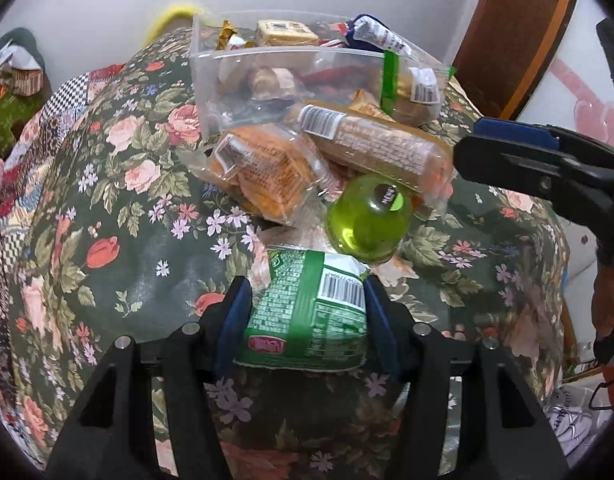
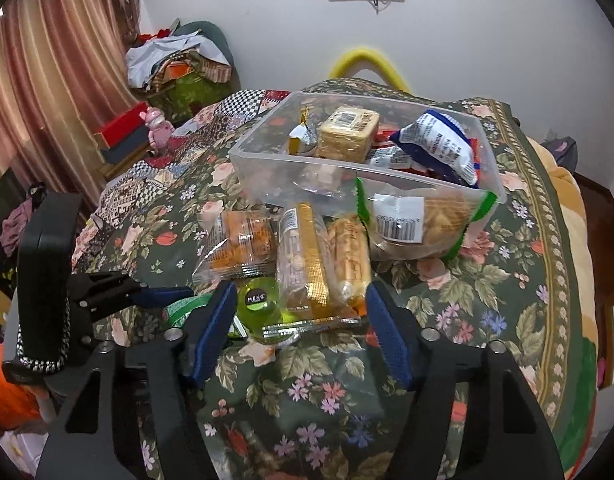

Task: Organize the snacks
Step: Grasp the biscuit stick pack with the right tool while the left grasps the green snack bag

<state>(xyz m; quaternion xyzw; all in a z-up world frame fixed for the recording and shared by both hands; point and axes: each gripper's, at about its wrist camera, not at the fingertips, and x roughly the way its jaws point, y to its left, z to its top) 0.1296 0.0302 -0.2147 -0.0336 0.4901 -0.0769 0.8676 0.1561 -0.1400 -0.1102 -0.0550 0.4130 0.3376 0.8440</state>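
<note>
My left gripper (image 1: 307, 292) is shut on a green snack packet (image 1: 307, 316), low over the floral cloth. Just beyond it lie a green jelly cup (image 1: 369, 220), an orange cracker pack (image 1: 259, 168) and a long biscuit roll (image 1: 375, 144). A clear plastic bin (image 1: 267, 60) behind them holds several snacks. My right gripper (image 2: 301, 300) is open and empty, its jaws on either side of the jelly cup (image 2: 259, 308) and a clear biscuit pack (image 2: 311, 264). The bin (image 2: 267, 160) stands beyond. The left gripper (image 2: 163, 296) shows at the left there.
A zip bag of pastries (image 2: 419, 220) leans against the bin's front right corner. The floral cloth (image 2: 507, 280) covers a rounded table. Piled clothes (image 2: 179, 60), boxes and a pink curtain (image 2: 47, 80) stand at the left; a wooden door (image 1: 519, 32) is at the right.
</note>
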